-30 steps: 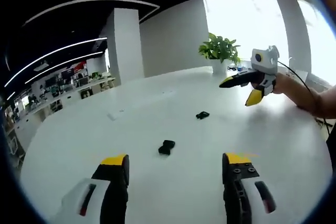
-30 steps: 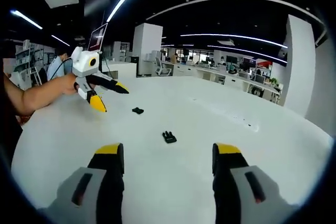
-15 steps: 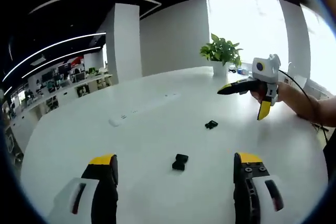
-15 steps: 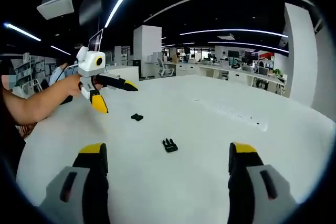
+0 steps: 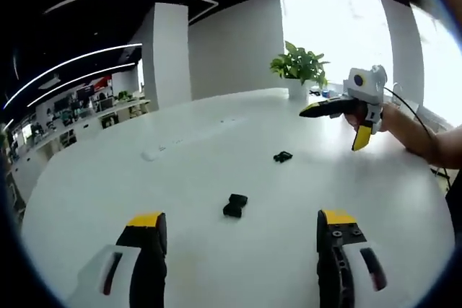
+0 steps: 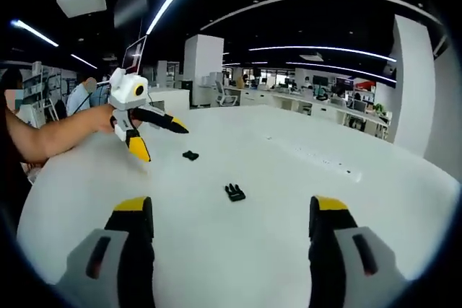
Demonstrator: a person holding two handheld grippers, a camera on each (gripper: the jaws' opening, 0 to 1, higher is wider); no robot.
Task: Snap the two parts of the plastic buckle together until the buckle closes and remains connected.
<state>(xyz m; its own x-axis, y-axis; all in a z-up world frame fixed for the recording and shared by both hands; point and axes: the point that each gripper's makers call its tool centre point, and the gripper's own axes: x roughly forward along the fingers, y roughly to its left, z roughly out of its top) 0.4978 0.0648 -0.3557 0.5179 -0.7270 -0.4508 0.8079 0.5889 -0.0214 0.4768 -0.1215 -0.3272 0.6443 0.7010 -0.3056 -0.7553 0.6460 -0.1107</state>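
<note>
Left gripper: jaws spread wide, holding nothing, hovering above the white table; in the right gripper view it comes in at 10 o'clock, held by a hand, jaws apart.
Right gripper: jaws spread wide, holding nothing; in the left gripper view it appears at 2 o'clock, held by a hand, jaws parted.
Nearer buckle part: lies on the table just past the left gripper's jaws, near the view's centre; in the right gripper view it is the farther piece, at 11 o'clock.
Pronged buckle part: lies on the table ahead of the right gripper's jaws; in the left gripper view it lies at 1 o'clock.
Buckle state: the two parts lie apart, unjoined.
Potted plant: stands at the table's far edge, at 1 o'clock.
</note>
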